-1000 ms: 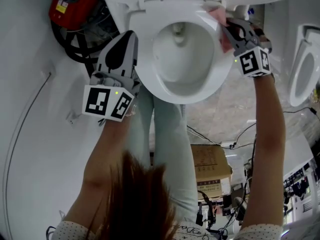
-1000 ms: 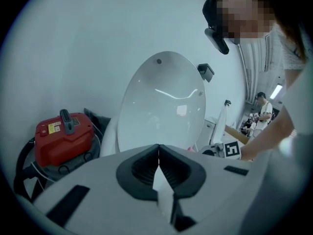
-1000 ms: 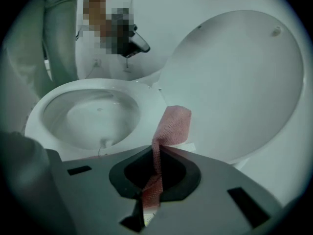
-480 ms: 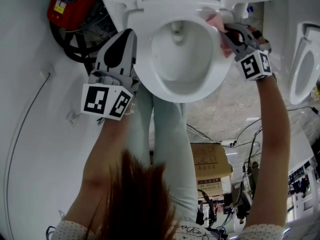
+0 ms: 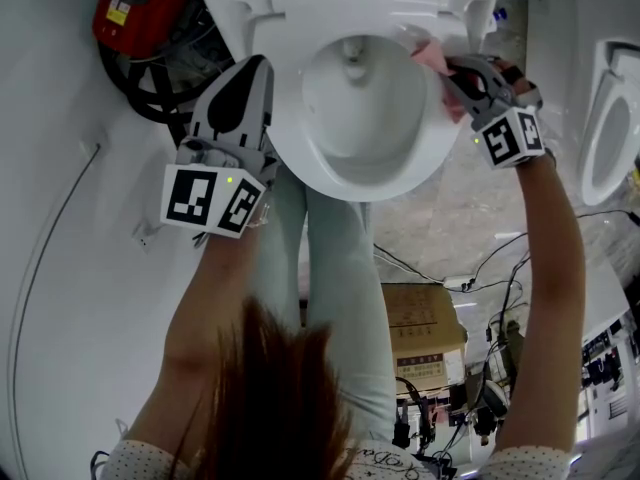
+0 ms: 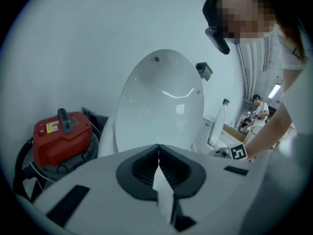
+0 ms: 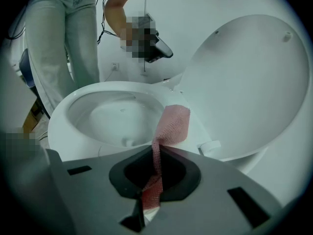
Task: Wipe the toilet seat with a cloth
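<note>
The white toilet seat (image 5: 290,118) rings the bowl at the top of the head view, its lid (image 7: 254,82) raised behind it. My right gripper (image 5: 448,66) is shut on a pink mesh cloth (image 7: 172,126), which lies on the seat's back right part near the hinge (image 7: 209,146). The cloth (image 5: 432,56) shows as a pink patch at the gripper's tip. My left gripper (image 5: 250,78) hangs shut and empty beside the seat's left edge, apart from it; in its own view the jaws (image 6: 157,153) point at the raised lid (image 6: 161,102).
A red machine (image 6: 61,136) with black hoses sits left of the toilet. Another toilet (image 5: 610,138) stands at the right. The person's legs (image 5: 340,288) stand in front of the bowl. A cardboard box (image 5: 420,333) and cables lie on the floor behind.
My right gripper has slid the cloth a little further back along the seat's right side toward the hinge. The left gripper has stayed put.
</note>
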Motion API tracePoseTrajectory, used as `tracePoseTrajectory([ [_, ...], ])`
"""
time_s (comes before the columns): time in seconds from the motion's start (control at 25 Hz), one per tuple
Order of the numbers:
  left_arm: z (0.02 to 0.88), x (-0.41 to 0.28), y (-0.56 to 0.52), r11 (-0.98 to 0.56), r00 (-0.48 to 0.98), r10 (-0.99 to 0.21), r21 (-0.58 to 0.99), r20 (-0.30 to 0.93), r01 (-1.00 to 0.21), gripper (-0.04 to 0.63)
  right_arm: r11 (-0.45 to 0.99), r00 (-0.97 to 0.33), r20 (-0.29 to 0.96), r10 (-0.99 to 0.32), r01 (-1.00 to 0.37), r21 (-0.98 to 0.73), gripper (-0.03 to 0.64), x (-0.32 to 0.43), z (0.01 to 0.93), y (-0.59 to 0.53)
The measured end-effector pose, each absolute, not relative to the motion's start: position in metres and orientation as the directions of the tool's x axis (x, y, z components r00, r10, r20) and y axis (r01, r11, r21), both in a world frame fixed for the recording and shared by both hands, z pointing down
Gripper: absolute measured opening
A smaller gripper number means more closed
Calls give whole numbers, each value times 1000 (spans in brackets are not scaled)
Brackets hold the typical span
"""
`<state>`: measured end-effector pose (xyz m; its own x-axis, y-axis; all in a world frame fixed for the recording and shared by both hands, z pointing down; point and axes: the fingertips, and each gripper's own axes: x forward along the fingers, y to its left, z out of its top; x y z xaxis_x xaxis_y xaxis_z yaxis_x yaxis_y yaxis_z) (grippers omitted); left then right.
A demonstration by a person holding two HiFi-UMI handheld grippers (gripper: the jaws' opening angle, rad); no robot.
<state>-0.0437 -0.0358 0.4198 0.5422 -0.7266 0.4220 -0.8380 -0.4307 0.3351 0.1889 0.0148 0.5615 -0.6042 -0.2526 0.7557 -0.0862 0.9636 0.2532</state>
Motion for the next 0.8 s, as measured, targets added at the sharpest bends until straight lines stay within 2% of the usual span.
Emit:
tracePoseTrajectory([
  [0.8, 420, -33, -26, -456, 564, -713, 336, 416, -824, 5, 972, -623, 747, -231, -121, 200, 23, 192, 567, 55],
])
